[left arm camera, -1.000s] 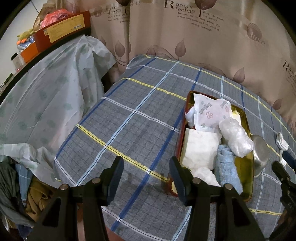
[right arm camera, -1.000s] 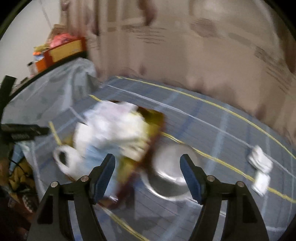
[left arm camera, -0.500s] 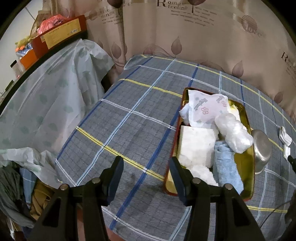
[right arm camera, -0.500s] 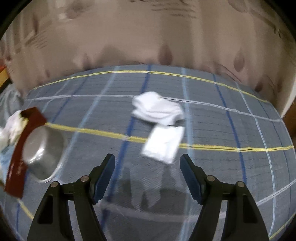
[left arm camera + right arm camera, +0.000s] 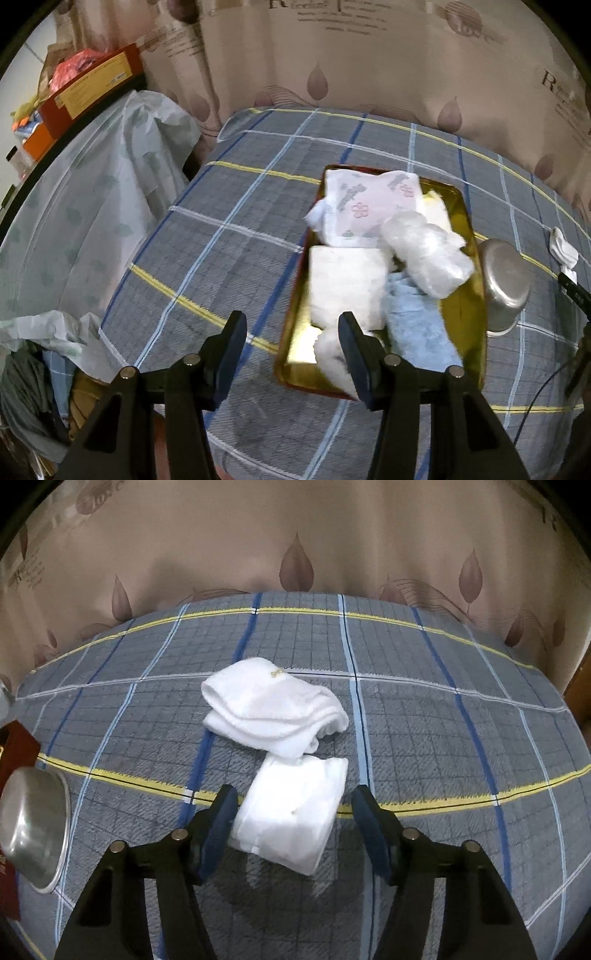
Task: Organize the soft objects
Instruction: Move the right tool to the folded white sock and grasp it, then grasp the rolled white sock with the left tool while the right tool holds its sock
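Note:
A gold tray (image 5: 467, 236) on the plaid cloth holds a flowered tissue pack (image 5: 369, 203), a white pad (image 5: 347, 284), a clear plastic bundle (image 5: 428, 254), a blue towel (image 5: 417, 328) and a cotton wad (image 5: 328, 350). My left gripper (image 5: 291, 343) hovers open over the tray's near left rim, holding nothing. In the right wrist view a white folded packet (image 5: 291, 812) lies between the fingers of my right gripper (image 5: 293, 823), whose jaws are closing; the left pad looks near its edge, the right pad stands apart. A folded white sock (image 5: 273, 705) lies just beyond.
A steel bowl (image 5: 506, 284) (image 5: 35, 842) stands beside the tray's right side. A plastic-covered piece of furniture (image 5: 74, 221) with boxes (image 5: 92, 85) on top stands to the left. A curtain (image 5: 295, 535) hangs behind the table. Clothes (image 5: 33, 387) pile at the near left.
The right gripper swung from over the tray and bowl to the white packet and sock, came down around the packet, and its jaws narrowed. The left gripper shifted slightly toward the tray.

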The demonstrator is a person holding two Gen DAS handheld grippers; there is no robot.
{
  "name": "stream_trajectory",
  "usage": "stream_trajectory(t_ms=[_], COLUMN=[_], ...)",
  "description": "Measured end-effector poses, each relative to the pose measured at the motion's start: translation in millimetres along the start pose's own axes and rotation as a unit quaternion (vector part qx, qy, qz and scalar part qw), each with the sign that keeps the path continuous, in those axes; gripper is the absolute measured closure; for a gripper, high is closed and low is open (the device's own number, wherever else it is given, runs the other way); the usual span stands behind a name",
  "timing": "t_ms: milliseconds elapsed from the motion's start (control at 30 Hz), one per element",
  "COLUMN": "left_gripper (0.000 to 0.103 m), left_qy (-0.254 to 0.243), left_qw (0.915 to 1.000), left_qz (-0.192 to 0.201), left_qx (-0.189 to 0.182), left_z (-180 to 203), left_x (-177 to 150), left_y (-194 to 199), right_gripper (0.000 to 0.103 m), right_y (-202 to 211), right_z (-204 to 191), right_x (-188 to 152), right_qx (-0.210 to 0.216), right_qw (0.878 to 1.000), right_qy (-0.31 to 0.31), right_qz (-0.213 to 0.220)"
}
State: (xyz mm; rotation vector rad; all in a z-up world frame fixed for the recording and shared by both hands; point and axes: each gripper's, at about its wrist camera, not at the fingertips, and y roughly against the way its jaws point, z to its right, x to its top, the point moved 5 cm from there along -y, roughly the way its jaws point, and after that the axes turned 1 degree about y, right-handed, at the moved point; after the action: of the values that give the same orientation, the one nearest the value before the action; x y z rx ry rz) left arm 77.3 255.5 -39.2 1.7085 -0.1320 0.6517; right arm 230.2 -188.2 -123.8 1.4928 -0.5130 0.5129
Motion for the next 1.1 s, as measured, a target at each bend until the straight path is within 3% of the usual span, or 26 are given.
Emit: stream_trajectory(t_ms=[200, 300, 633, 900, 1100], left_gripper=[0.05, 0.05, 0.05, 0.05, 0.047], left_qy=[-0.031, -0.051, -0.117, -0.158, -0.172], left_qw=[0.9993, 0.998, 0.987, 0.9661, 0.9557], left_qz=[0.001, 0.003, -0.002, -0.028, -0.042], left_qx=[-0.02, -0.036, -0.11, -0.202, -0.235], left_z=[38, 62, 161, 269, 341], left_x=[4, 6, 11, 19, 35], left_y=[3, 5, 11, 10, -2], right_gripper=[0.077, 0.085, 0.086, 0.086, 0.086], right_y=[7, 12, 36, 49, 56], right_z=[3, 6, 61, 137, 181], right_x=[-5, -9, -38, -61, -72], right_qx=[-0.001, 0.0, -0.02, -0.061, -0.054], right_qw=[1.0, 1.0, 1.0, 0.997, 0.994], right_qy=[0.014, 0.024, 0.006, -0.043, -0.095], right_qz=[0.01, 0.012, 0.014, 0.015, 0.019])
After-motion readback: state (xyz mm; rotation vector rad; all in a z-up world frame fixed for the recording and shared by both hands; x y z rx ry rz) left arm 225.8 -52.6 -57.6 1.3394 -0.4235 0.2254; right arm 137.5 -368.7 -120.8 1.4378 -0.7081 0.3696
